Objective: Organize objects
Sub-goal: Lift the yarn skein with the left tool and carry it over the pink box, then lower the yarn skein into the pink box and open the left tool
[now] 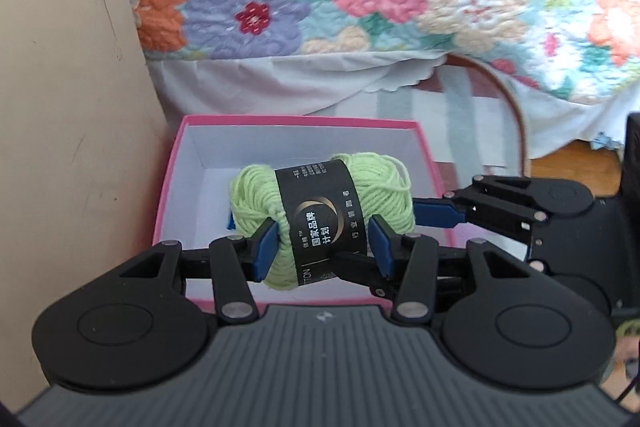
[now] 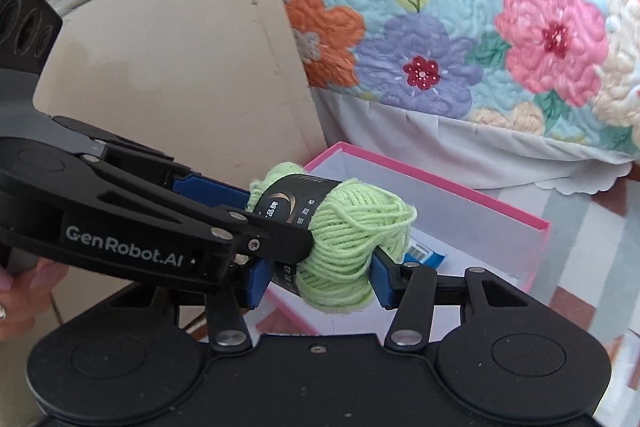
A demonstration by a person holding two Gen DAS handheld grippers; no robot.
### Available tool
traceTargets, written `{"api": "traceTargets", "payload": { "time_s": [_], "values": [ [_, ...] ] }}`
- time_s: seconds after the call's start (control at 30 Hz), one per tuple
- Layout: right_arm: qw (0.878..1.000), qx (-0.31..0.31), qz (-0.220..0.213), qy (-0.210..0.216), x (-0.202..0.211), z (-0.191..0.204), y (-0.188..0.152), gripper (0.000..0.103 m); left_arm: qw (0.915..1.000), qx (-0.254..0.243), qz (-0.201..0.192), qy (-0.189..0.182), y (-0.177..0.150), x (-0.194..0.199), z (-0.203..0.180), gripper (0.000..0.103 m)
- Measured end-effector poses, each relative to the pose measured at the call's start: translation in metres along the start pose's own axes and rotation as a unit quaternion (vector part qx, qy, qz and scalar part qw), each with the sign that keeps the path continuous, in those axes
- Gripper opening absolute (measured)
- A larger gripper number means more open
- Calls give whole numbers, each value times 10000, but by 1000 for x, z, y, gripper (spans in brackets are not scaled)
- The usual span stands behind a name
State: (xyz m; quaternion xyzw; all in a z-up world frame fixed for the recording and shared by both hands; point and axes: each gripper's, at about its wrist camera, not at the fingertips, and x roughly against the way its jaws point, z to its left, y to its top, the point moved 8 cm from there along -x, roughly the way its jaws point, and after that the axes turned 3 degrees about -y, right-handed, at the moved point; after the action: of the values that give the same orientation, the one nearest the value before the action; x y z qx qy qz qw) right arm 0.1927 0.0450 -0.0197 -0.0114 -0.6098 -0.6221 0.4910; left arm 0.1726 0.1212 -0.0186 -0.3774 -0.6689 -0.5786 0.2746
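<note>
A light green yarn ball [image 1: 380, 187] with a black paper band hangs just over an open pink box [image 1: 424, 147] that is white inside. My left gripper [image 1: 322, 247] is shut on the ball at the band, its blue pads [image 1: 264, 247] pressing into the wool. From the right, my right gripper [image 1: 400, 227] clamps the ball's right end. In the right wrist view the right gripper [image 2: 320, 281] squeezes the yarn ball [image 2: 352, 227] at its loose green end. There the left gripper [image 2: 280, 219] comes in from the left across the band, above the box [image 2: 440, 183].
A small blue and white packet [image 2: 424, 257] lies inside the box. A beige board [image 2: 180, 75] stands left of the box. A floral quilt [image 2: 480, 27] hangs down behind it. A striped rug [image 2: 592, 219] lies to the right. A person's hand [image 2: 24, 287] holds the left gripper.
</note>
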Motion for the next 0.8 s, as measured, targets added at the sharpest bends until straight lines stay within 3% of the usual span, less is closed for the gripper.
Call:
{"api": "traceTargets", "payload": {
  "time_s": [0.13, 0.47, 0.8],
  "values": [
    [9982, -562, 121, 153, -21, -13, -7, 56, 9995, -13, 295, 59, 1, -25, 6, 46],
    [9923, -1096, 544, 172, -53, -26, -28, 56, 9973, -45, 723, 121, -12, -65, 13, 46],
    [9792, -1776, 979, 83, -91, -33, -50, 56, 9929, 227, 1073, 467, -28, -107, 31, 48]
  ]
}}
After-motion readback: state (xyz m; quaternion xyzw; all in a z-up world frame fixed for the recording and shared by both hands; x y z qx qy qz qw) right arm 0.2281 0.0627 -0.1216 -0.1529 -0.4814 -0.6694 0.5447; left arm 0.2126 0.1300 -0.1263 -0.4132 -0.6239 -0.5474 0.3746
